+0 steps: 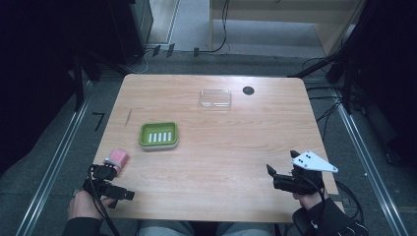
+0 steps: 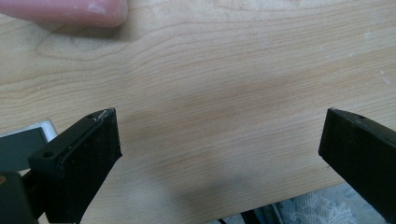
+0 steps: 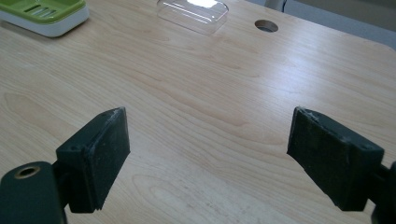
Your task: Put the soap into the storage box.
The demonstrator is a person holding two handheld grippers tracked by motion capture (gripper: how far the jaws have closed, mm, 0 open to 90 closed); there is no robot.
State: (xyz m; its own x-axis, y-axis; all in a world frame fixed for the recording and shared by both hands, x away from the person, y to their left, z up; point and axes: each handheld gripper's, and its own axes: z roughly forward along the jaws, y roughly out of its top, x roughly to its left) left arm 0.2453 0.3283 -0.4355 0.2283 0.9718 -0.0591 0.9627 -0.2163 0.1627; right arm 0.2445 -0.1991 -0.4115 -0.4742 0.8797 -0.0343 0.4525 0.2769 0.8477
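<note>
Wooden bench (image 1: pixel 221 147) carries a pink soap (image 1: pixel 118 159) near its front left corner, beside the wide-open, empty left tool (image 1: pixel 105 173). Right tool (image 1: pixel 280 172) also gapes empty. A careless push could slide the soap off the edge.

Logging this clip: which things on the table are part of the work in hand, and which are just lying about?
In hand, judging by nearness to the grippers:
- pink soap bar, just beyond the open left gripper
- green soap dish, likely its destination
- clear lid, probably the dish's cover
- right gripper, open, idle

Lying about:
- cable hole in the table
</note>
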